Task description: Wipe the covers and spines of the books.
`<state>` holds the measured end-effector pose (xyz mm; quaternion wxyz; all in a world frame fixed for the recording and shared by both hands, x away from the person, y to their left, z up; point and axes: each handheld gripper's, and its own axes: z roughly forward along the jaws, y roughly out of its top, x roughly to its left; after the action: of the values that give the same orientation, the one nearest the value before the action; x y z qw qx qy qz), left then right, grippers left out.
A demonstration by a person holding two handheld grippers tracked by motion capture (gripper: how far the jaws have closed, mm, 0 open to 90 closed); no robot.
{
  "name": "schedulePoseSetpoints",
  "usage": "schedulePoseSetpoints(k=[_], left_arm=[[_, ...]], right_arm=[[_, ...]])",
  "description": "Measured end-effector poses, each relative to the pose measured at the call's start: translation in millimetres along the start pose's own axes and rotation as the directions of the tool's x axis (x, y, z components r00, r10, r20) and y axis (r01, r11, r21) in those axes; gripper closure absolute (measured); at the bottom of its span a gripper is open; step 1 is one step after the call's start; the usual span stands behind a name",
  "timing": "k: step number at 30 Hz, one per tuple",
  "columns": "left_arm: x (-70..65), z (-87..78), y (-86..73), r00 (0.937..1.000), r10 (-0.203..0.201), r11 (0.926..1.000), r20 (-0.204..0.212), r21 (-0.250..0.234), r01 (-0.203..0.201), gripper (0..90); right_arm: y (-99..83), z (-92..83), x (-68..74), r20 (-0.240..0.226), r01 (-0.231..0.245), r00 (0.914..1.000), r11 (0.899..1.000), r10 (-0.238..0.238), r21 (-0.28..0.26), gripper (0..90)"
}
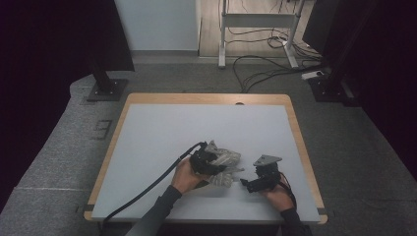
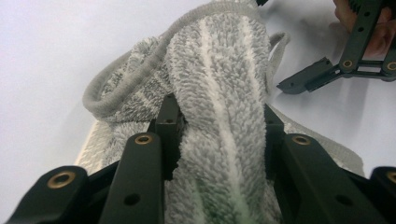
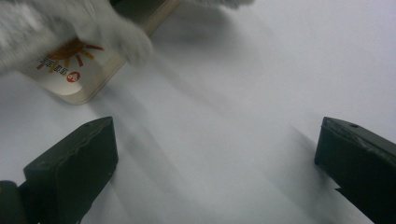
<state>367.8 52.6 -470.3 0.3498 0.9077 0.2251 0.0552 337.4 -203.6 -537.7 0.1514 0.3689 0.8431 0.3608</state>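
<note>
The left tongs (image 2: 219, 140) were pinching a bunched fold of the grey-and-white striped towel (image 2: 219, 84), the terry pile squeezed between the two black jaws and running away from them along their own line. In the high view the towel (image 1: 227, 160) lay crumpled near the front of the worktop (image 1: 162, 132), a little right of its middle, with the left tongs (image 1: 209, 161) sitting on its left part.

The right tongs (image 1: 244, 183) stood spread and held nothing. They lay just to the right of the towel and nearer the front edge, tips pointing back toward it, close to its loose right end but apart from it. In the right gripper view the jaws stood wide over bare worktop, and ahead of them to the left lay a pale card or board with a sun print (image 3: 77, 70), its upper part under the towel's blurred edge (image 3: 70, 28).

The towel's long axis seemed to run left to right, so its free end lay on the side of the right tongs, the nearer of the two for taking it.

Counted: one towel, one printed card, two tongs, one worktop.
</note>
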Motion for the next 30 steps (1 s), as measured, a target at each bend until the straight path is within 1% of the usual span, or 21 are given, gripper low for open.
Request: schedulePoseSetpoints(k=[8,13,14,16,17,24,28,30], left_arm=[[8.1,-20.3,-0.7,0.9996,-0.007,0.9999,-0.028,-0.012,0.006,63.4],[18.1,-35.1,-5.6,0.9986,-0.030,0.9993,-0.044,-0.024,0.029,63.3],[20.0,-37.9,-6.8,0.9981,-0.041,0.9987,-0.047,-0.034,0.039,63.3],[24.3,-43.9,-8.9,0.9975,-0.047,0.9984,-0.052,-0.034,0.046,63.3],[26.0,-46.1,-10.0,0.9968,-0.054,0.9979,-0.059,-0.040,0.051,63.3],[37.5,-61.3,-16.8,0.9927,-0.073,0.9967,-0.096,-0.044,0.069,63.3],[44.2,-70.1,-21.6,0.9889,-0.088,0.9954,-0.119,-0.048,0.083,63.3],[47.6,-74.5,-24.6,0.9863,-0.102,0.9940,-0.130,-0.053,0.096,63.3]], right_arm=[[0.0,0.0,0.0,0.000,-0.001,1.0000,1.000,0.001,0.000,0.0],[0.0,0.0,0.0,0.000,-0.001,1.0000,1.000,0.001,0.000,0.0],[0.0,0.0,0.0,0.000,-0.001,1.0000,1.000,0.001,0.000,0.0],[0.0,0.0,0.0,0.000,0.000,1.0000,1.000,0.000,0.000,0.0],[0.0,0.0,0.0,0.000,0.000,1.0000,1.000,0.000,0.000,0.0],[0.0,0.0,0.0,0.001,0.000,1.0000,1.000,0.000,0.000,0.0],[0.0,0.0,0.0,0.001,0.000,1.0000,1.000,0.000,0.000,0.0],[0.0,0.0,0.0,0.000,0.000,1.0000,1.000,0.000,0.000,0.0]])
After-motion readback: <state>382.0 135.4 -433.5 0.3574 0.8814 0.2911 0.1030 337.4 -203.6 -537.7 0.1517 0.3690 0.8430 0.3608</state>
